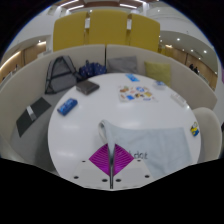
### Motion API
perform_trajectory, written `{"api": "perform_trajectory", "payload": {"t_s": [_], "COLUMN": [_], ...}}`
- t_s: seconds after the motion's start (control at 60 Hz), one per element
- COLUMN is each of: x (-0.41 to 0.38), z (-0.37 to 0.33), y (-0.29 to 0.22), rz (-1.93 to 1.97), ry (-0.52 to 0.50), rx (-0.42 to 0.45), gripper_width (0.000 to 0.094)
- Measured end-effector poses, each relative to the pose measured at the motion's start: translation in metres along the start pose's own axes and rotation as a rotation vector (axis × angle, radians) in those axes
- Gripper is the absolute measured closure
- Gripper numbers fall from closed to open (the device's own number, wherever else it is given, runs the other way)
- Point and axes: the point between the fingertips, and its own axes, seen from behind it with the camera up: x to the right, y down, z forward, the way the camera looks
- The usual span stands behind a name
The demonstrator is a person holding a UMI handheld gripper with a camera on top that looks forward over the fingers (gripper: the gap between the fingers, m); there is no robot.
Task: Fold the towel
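Note:
A white towel (150,140) with faint printed text lies spread on the round white table (90,125), reaching from just ahead of my fingers out to the right. One corner of it sticks up to the left of the fingers. My gripper (110,160) is low over the near edge of the towel. Its magenta pads (98,158) meet along a thin line, and the towel's near edge appears pinched between them.
On the table beyond the towel are a blue object (66,106), a dark notebook (88,87), papers with small coloured items (133,93), and a yellow and blue object (198,127) at the right edge. A black tray (30,115) sits left. Yellow partitions (105,35) stand behind.

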Motion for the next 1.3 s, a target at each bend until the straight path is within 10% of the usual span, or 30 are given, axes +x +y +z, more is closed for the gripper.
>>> {"api": "perform_trajectory", "payload": {"t_s": [0.217,0.633,0.683,0.817,1.3], "x": [0.113,0.274,0.278,0.286,0.298], "z": [-0.046,0.022,0.026,0.004,-0.294], "y": [-0.06,0.021,0.027,0.027,0.023], "rz": [0.082,0.073,0.064,0.067,0.07], "ry": [0.035,0.112,0.111,0.112,0.077], "rx": [0.101,-0.023,-0.03,-0.029,0.062], "gripper_width": [0.0909,0.089,0.082,0.0055,0.0077]}}
